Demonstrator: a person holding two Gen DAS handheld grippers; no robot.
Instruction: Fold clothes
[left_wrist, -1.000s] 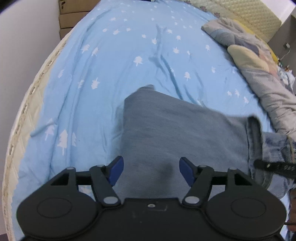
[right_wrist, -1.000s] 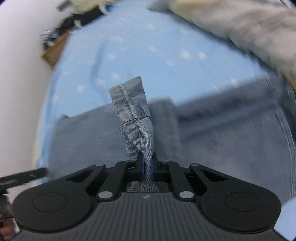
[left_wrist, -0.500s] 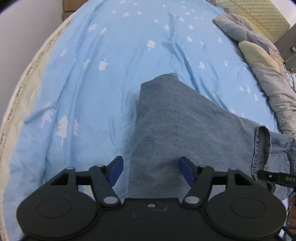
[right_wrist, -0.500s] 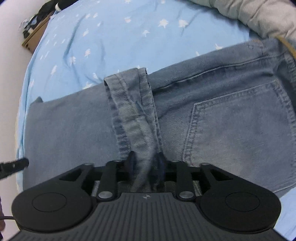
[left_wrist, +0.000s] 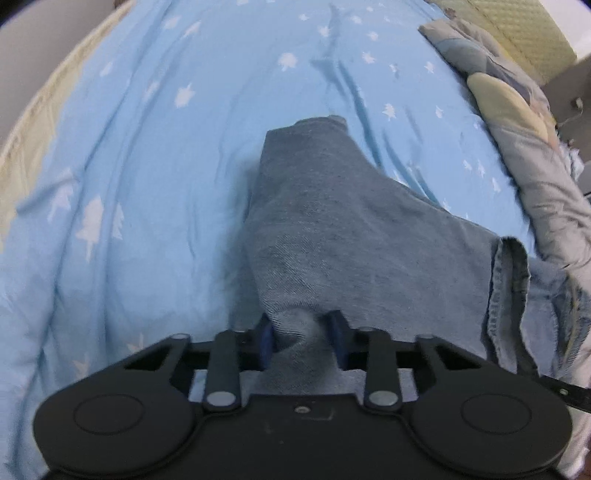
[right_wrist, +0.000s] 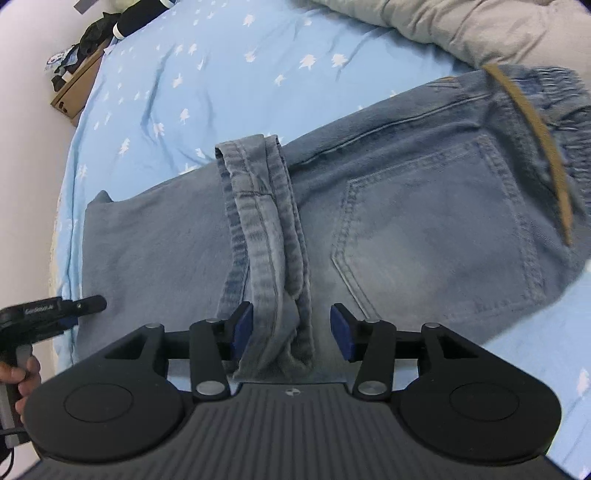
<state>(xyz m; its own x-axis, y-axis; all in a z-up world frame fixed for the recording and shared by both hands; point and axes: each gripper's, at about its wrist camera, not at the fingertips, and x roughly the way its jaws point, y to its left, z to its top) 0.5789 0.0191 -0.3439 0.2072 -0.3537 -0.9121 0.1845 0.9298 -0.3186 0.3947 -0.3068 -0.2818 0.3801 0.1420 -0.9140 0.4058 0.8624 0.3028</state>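
Much bare blue sheet (left_wrist: 155, 177) lies left of the jeans (left_wrist: 351, 236); a quilt (left_wrist: 532, 155) borders their right. Left gripper (left_wrist: 301, 338) pinches a bunched denim fold, while right gripper (right_wrist: 291, 334) stands open around the loose hems (right_wrist: 264, 236).

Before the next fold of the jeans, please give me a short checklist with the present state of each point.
1. Left gripper pinching the jeans: ok, fabric is bunched between its fingers.
2. Right gripper released: ok, open around the hem.
3. Hem laid over the seat, beside the pocket: ok.
4. Fold edges aligned: cannot tell.
5. Sheet smooth underneath: not ok, wrinkled.
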